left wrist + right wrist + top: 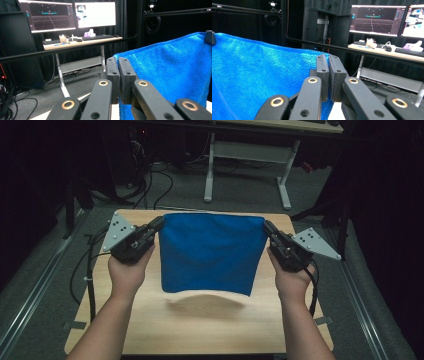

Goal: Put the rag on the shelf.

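High view: blue cloth point(210, 252) between 2 hand-held grippers

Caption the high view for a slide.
Both tongs, left and right, hold a blue cloth stretched above the wooden table.

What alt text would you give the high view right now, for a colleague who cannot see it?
A blue cloth hangs stretched between two hand-held grippers, its lower edge clear of the wooden table and casting a shadow there. The left hand-held gripper and right hand-held gripper are each shut on an upper corner, with the person's forearms coming in from the bottom.
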{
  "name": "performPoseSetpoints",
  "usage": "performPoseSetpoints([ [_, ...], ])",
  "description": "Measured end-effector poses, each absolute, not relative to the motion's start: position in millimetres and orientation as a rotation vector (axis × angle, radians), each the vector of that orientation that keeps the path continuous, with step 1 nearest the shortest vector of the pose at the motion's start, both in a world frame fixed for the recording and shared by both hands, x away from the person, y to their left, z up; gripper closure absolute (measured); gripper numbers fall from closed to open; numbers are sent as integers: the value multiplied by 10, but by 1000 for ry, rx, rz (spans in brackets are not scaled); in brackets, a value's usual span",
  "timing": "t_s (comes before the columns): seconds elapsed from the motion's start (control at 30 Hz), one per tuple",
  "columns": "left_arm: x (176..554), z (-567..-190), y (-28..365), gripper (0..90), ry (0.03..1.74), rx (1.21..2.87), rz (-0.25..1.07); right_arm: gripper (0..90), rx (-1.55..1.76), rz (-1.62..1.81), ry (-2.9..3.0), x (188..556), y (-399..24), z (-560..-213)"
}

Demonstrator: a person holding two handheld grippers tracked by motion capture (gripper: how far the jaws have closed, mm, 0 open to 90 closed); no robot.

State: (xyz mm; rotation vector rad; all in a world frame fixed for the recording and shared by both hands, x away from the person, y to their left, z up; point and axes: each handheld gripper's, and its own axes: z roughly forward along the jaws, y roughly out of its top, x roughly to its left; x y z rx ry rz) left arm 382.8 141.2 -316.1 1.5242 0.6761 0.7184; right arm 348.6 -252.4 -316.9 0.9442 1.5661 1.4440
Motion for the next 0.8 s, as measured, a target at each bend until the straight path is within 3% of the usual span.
performPoseSetpoints([
  [0.8,4315,-2978,1381,886,698,1548,777,885,998,1385,1558,3840,-2510,-3026],
])
